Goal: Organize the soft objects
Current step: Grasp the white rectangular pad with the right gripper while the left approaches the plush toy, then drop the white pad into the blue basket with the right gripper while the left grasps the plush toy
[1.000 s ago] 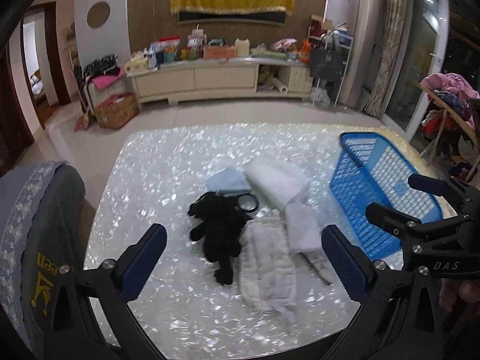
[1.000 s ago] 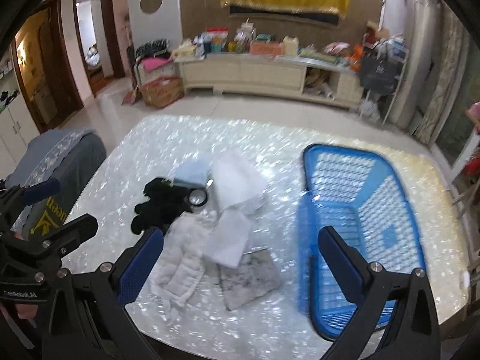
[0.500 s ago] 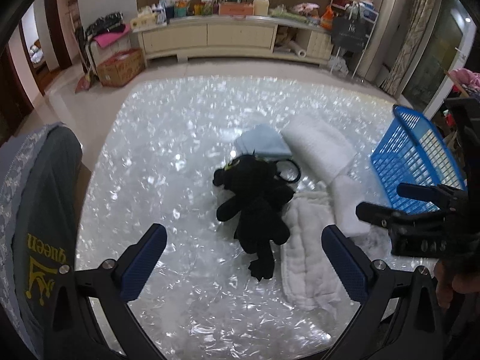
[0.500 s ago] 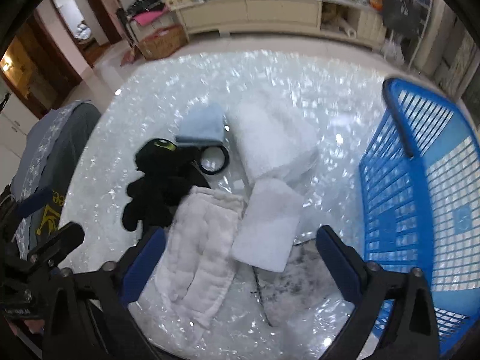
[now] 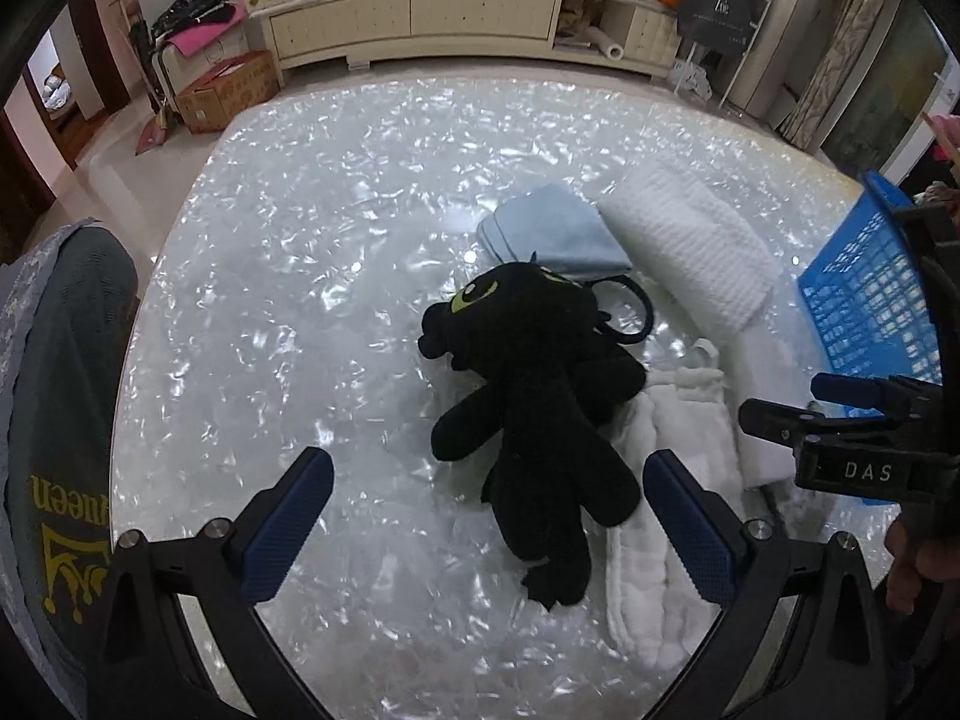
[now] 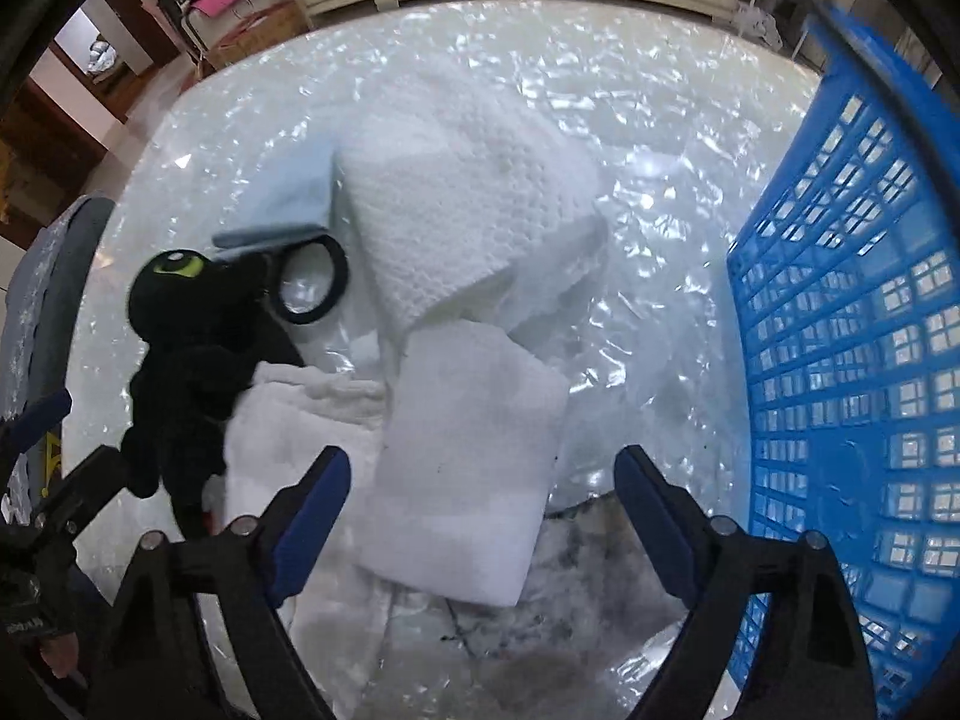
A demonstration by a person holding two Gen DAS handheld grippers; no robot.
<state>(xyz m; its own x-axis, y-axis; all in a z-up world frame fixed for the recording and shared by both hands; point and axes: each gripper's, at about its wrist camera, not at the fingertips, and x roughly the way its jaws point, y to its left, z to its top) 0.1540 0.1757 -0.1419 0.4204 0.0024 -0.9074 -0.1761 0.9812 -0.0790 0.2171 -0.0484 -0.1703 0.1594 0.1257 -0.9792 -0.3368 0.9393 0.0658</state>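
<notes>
I see left gripper (image 5: 480, 516) over the black plush (image 5: 528, 396), jaws apart, nothing clamped. Right gripper (image 6: 483, 510) jaws have just been closing but are apart, white cloth (image 6: 468, 456) between them, untouched. Both lie on worktop (image 5: 300, 276); blue basket (image 6: 852, 360) beside.

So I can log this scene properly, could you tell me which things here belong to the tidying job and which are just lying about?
Belong to the job:
black plush toy
light blue cloth
white knitted towel
folded white cloth
fluffy white cloth
blue basket

Just lying about:
black ring
cardboard box
cluttered sideboard
</notes>
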